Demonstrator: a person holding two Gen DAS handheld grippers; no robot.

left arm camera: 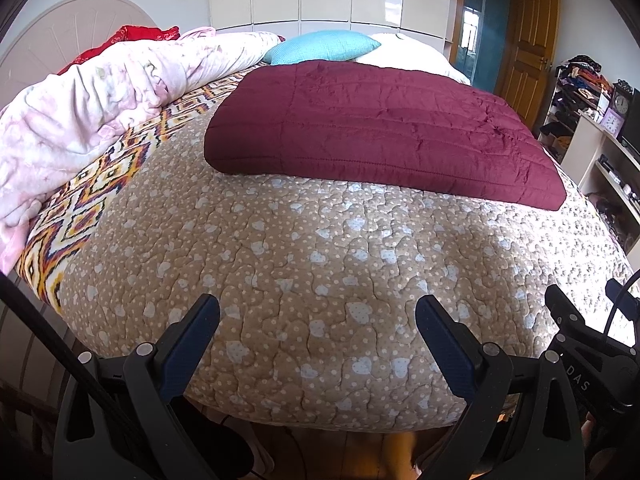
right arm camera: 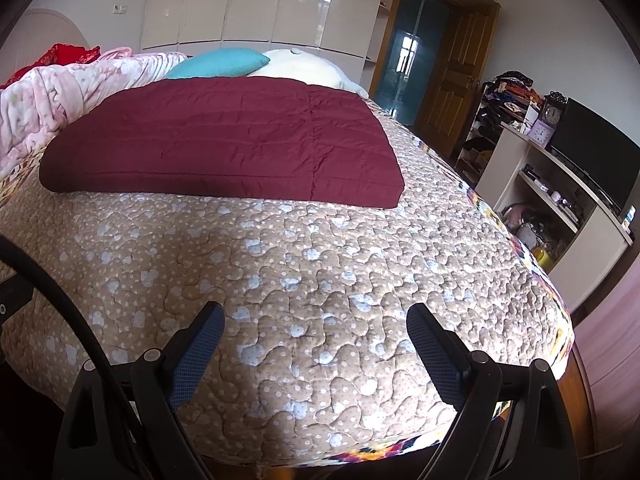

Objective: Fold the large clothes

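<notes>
Apart—both hand-held grippers, left (left arm camera: 318, 334) and right (right arm camera: 316, 336), gape—maroon garment (left arm camera: 380, 128) folded.

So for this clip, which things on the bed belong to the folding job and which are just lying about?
Job:
maroon quilted garment, lying flat, folded
left gripper, open
right gripper, open

Lying about:
pink blanket
teal pillow
white pillow
red cloth
clocks on the shelf
</notes>
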